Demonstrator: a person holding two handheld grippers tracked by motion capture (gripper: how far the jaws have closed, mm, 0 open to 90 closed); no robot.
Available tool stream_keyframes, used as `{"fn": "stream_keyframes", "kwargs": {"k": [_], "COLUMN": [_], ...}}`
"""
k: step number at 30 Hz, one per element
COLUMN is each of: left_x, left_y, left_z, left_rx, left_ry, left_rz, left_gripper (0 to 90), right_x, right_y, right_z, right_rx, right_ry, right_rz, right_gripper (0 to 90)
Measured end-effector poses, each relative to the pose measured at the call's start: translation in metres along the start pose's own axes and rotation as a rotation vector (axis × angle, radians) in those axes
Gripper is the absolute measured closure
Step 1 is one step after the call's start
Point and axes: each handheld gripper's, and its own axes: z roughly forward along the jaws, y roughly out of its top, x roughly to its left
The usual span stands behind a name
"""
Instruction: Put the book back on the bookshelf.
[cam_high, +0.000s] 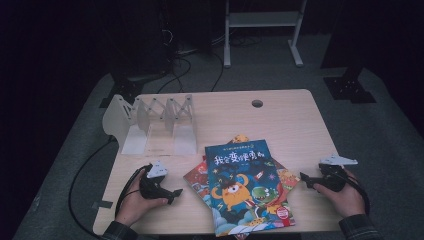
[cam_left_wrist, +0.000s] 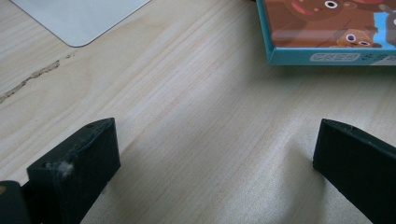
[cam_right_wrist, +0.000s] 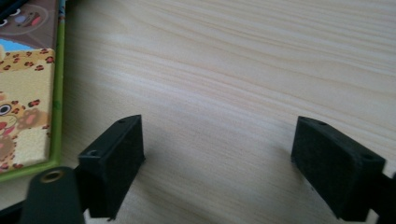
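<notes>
A pile of picture books lies at the table's front middle, topped by a blue book (cam_high: 245, 185) with an orange monster on its cover. My left gripper (cam_high: 175, 194) rests on the table just left of the pile, open, nothing between its jaws. Its own view has bare wood between the fingers (cam_left_wrist: 79, 163) and a blue-edged book corner (cam_left_wrist: 327, 32) at the upper right. My right gripper (cam_high: 304, 179) rests to the right of the pile, open and empty. In the right gripper view, a green-edged book (cam_right_wrist: 28, 93) lies at the left.
A white folding book rack (cam_high: 150, 122) stands at the table's back left; its base plate (cam_left_wrist: 79, 16) appears in the left gripper view. A round cable hole (cam_high: 257, 103) is near the back edge. Cables trail off the table's left side.
</notes>
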Motion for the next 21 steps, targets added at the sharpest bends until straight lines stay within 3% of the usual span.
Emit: {"fn": "stream_keyframes", "kwargs": {"k": [6, 7, 10, 13, 17, 21], "left_x": [0.003, 0.004, 0.005, 0.004, 0.003, 0.002], "left_y": [0.0, 0.001, 0.003, 0.004, 0.006, 0.01], "left_z": [-0.004, -0.007, -0.009, -0.013, -0.017, -0.022], "left_rx": [-0.002, 0.005, 0.014, 0.004, -0.009, -0.024], "left_ry": [-0.005, -0.008, -0.016, -0.03, -0.024, -0.035], "left_rz": [0.008, 0.0, -0.016, -0.025, -0.044, -0.09], "left_gripper": [6.8, 13.6, 18.3, 26.4, 30.6, 34.3], "right_x": [0.0, -0.001, -0.001, 0.002, 0.007, 0.011], "right_y": [0.002, 0.003, 0.007, 0.015, 0.023, 0.029], "right_z": [-0.003, -0.004, -0.008, -0.018, -0.025, -0.03], "right_rx": [0.015, 0.026, 0.043, 0.005, -0.027, -0.052], "right_ry": [0.011, 0.018, 0.031, 0.033, 0.047, 0.072], "right_rz": [-0.002, 0.007, 0.033, 0.042, 0.058, 0.059], "right_gripper": [26.4, 31.5, 35.2, 39.6, 43.6, 46.6]}}
